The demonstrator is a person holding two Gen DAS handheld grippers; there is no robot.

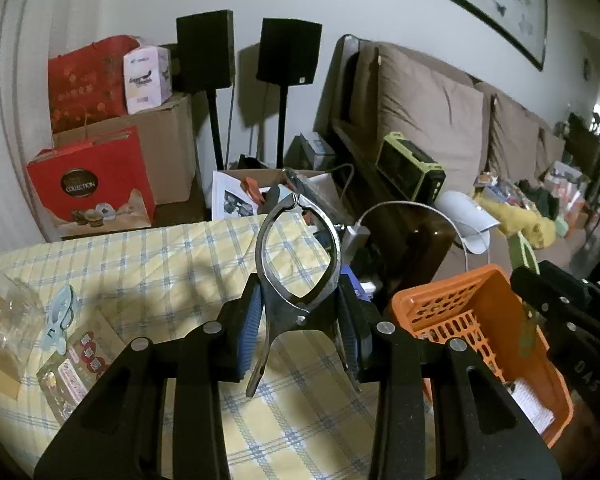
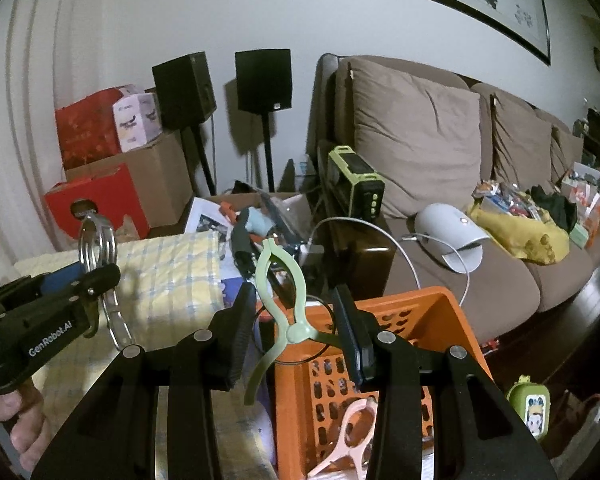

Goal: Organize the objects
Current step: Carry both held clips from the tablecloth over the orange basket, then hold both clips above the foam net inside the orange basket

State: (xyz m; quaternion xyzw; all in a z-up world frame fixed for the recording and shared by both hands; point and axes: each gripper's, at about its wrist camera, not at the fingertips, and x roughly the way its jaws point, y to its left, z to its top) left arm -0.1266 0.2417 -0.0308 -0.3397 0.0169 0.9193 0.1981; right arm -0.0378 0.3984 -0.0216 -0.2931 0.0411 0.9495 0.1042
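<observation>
Dim indoor light, soft shadows, fisheye-warped edges

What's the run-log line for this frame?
left gripper: shut on metal clip | right gripper: shut on green clip | orange basket: holds pink clip

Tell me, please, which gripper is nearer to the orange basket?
Right. The right gripper, holding a green clip, hangs over the orange basket; the left gripper, holding a metal clip, hangs beside it over the checked cloth.

Both tongs tilt downward – left (image 1: 300,316) and right (image 2: 292,332) each clamped shut
</observation>
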